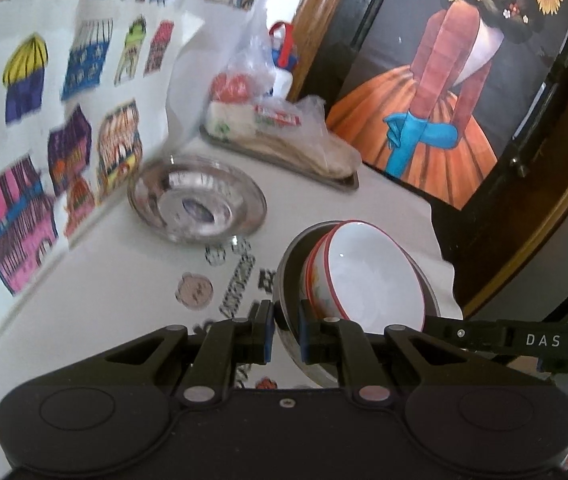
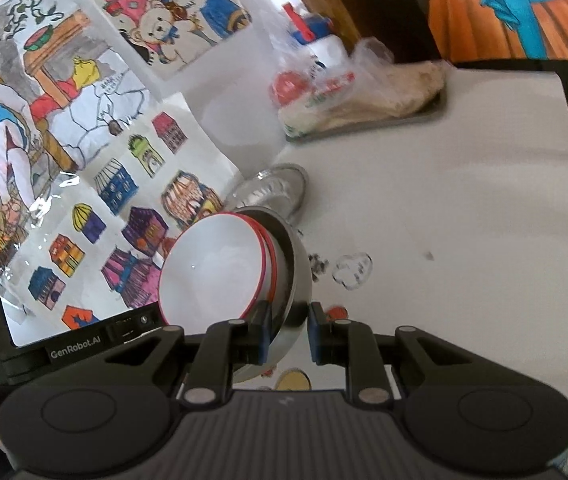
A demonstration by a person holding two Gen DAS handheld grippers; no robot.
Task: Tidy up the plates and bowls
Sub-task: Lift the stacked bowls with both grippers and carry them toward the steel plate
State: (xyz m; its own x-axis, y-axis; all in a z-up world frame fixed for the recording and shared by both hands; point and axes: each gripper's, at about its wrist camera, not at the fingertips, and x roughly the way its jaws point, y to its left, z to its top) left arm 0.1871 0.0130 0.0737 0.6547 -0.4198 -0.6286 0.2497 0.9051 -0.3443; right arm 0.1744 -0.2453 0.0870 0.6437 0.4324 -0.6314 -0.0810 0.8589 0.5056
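Two hand-held grippers lift a stack of dishes above a white desk (image 2: 464, 184). The left gripper (image 1: 285, 334) is clamped on the near rim of a steel plate (image 1: 290, 336), its blue-padded jaws pinching the metal edge between them. The right gripper (image 2: 289, 330) is closed on the opposite rim of the same steel plate (image 2: 298, 280). Two white bowls with red rims (image 1: 372, 276), nested one inside the other, ride in the plate, which is tilted and held clear of the desk between the two tools. In the right wrist view the bowls (image 2: 216, 268) lean toward the left gripper's black body at the lower left.

On the desk behind the stack sits a clear glass bowl (image 1: 196, 204) on a second steel plate (image 1: 254, 206), close to a wall covered in coloured drawings of houses (image 1: 24, 80). Farther back, a metal tray (image 1: 346, 182) carries a clear plastic bag of food (image 1: 268, 120), with a white bottle with a red and blue cap (image 1: 284, 56) behind it. A painting of a figure in an orange skirt (image 1: 436, 92) leans at the right edge of the desk. Printed stickers (image 1: 194, 290) mark the desk surface beneath the raised plate.
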